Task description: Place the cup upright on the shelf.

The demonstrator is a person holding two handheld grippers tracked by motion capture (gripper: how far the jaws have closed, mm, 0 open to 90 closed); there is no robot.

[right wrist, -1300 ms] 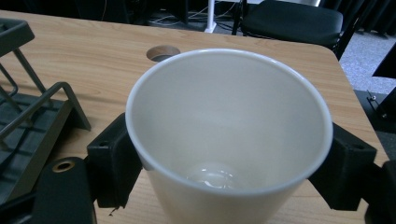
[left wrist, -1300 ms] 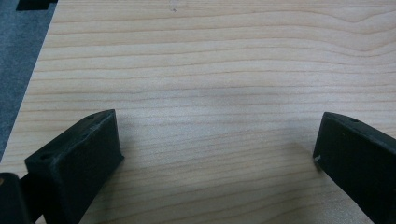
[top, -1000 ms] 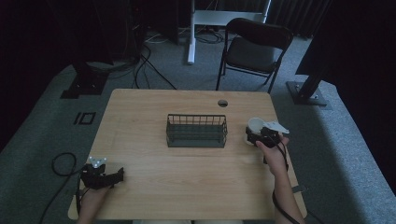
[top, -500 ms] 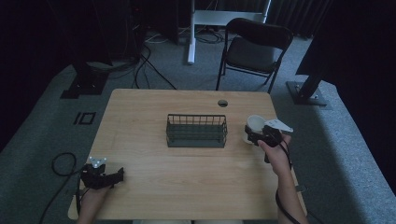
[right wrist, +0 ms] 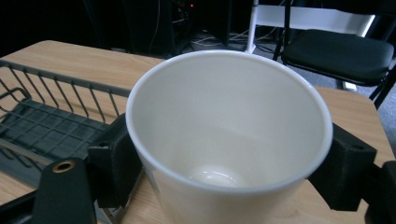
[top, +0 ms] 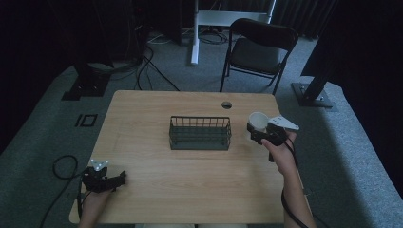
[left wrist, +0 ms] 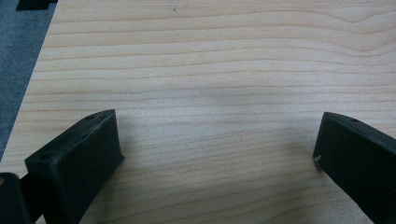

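The high view is dimly lit, its edges lost in darkness; the table (top: 190, 109) alone is evenly lit.

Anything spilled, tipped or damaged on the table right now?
Nothing stands out. The cup is upright and empty between the right hand-held gripper jaws, beside the wire basket, which sits square on the table. No spills or damage visible.

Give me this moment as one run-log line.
right gripper: shut on cup, cup empty, right of basket | left gripper: open, holding nothing, near table front-left corner | cup not yet in basket
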